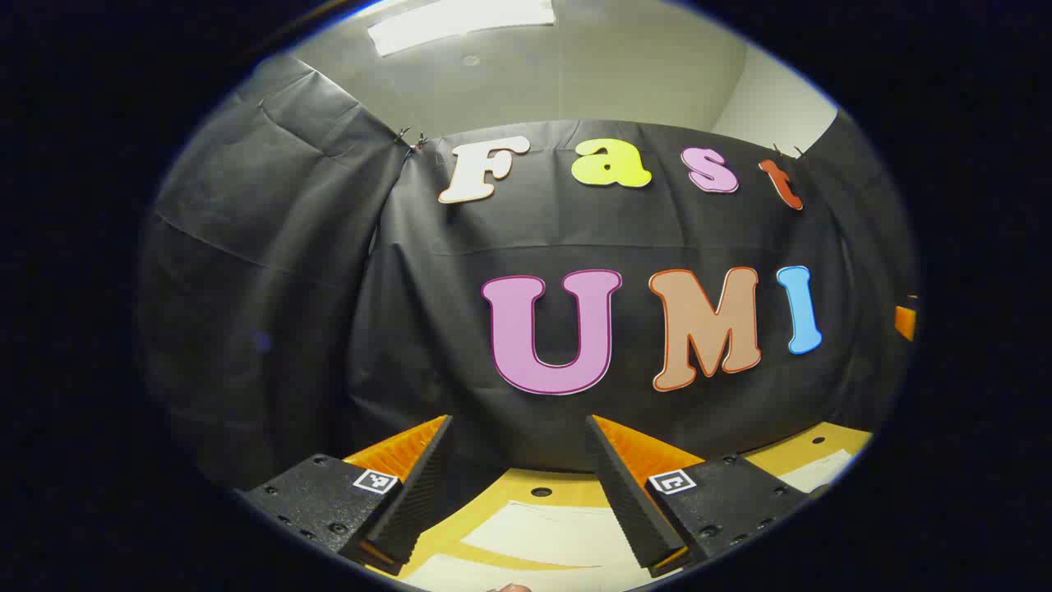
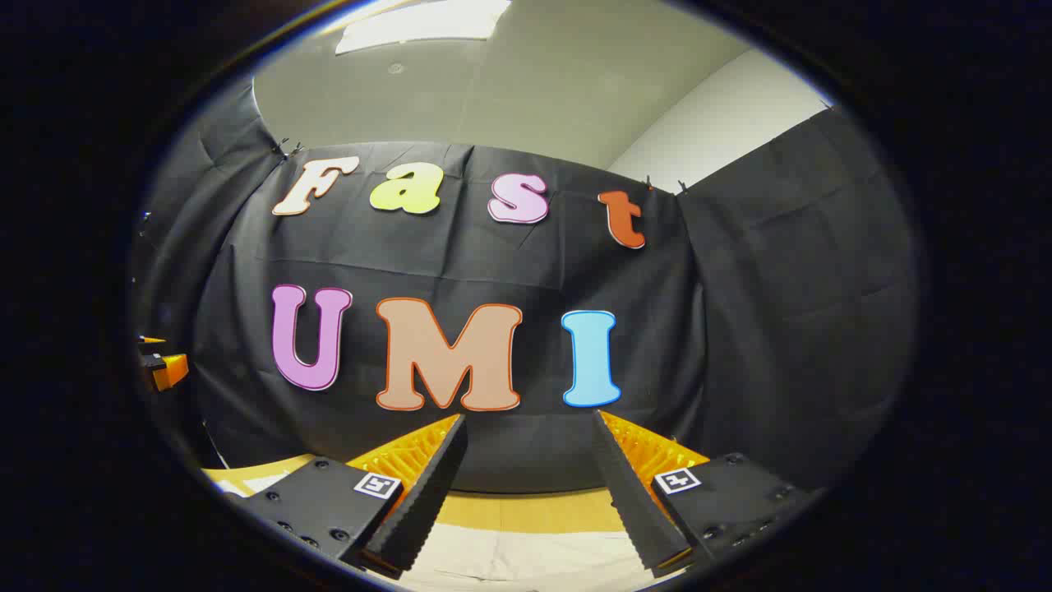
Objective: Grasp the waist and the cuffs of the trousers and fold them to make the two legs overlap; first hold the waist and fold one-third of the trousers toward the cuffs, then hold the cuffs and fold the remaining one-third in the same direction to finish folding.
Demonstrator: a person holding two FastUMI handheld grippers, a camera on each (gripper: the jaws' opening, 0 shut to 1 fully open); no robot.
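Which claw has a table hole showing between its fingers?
The left claw: a dark hole in the yellow table sits between its open fingers. The right claw has plain table and pale fabric there instead.

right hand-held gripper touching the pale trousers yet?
Apart. In the right gripper view, the right hand-held gripper hangs open above the pale cloth trousers on the wooden table, pointing at the booth wall.

Pale cream trousers (image 2: 526, 551) lie flat on the wooden tabletop (image 2: 526, 510), near the booth's wall.
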